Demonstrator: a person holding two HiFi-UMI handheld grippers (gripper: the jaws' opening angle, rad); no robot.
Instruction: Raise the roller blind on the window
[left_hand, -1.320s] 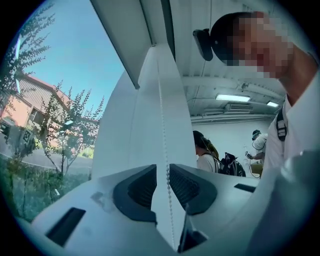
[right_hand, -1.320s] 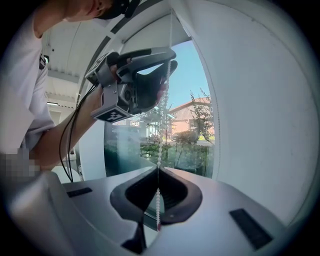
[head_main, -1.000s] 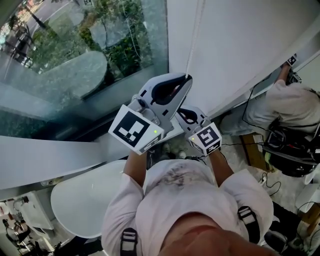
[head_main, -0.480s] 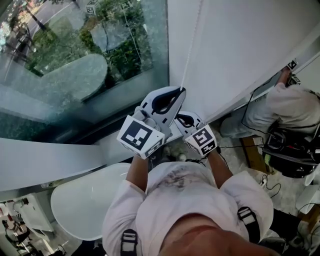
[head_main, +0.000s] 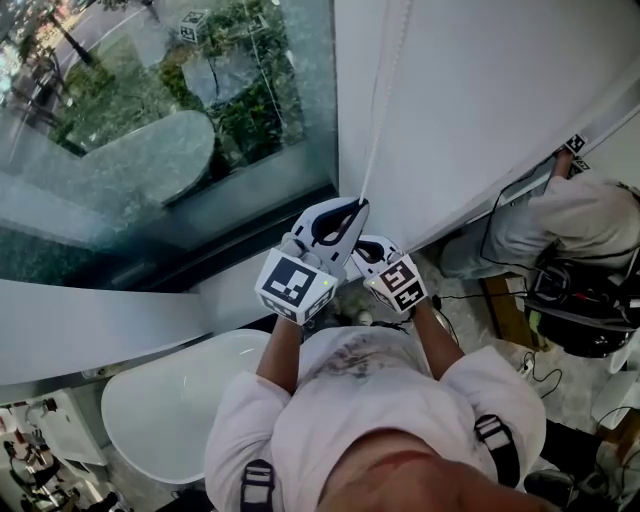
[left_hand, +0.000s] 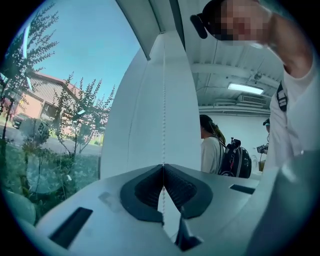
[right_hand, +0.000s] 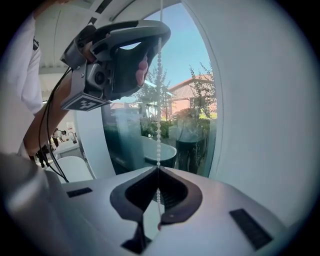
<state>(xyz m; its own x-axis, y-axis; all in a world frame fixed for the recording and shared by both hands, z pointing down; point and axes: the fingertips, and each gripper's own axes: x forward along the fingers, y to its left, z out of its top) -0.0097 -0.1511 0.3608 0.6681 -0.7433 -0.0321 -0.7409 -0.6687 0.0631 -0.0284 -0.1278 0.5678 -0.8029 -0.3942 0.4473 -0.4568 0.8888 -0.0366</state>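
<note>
A white bead chain (head_main: 378, 100) hangs down in front of the white roller blind (head_main: 480, 100), beside the window glass (head_main: 150, 130). My left gripper (head_main: 358, 203) is shut on this chain, which runs straight into its closed jaws (left_hand: 163, 166). Just below it, my right gripper (head_main: 368, 245) is shut on the same bead chain (right_hand: 159, 125), with the beads passing between its closed pads (right_hand: 158, 168). In the right gripper view the left gripper (right_hand: 161, 37) sits higher up on the chain. The blind (left_hand: 150, 125) fills the middle of the left gripper view.
A white ledge (head_main: 100, 320) runs under the window and a round white seat (head_main: 170, 400) stands below it. At the right a person (head_main: 580, 215) crouches by the wall, with bags and cables (head_main: 575, 300) on the floor. Other people (left_hand: 212, 145) stand in the room.
Both grippers have come down together along the line of the chain, still shut on it. In the head view they now sit lower and closer to my body.
</note>
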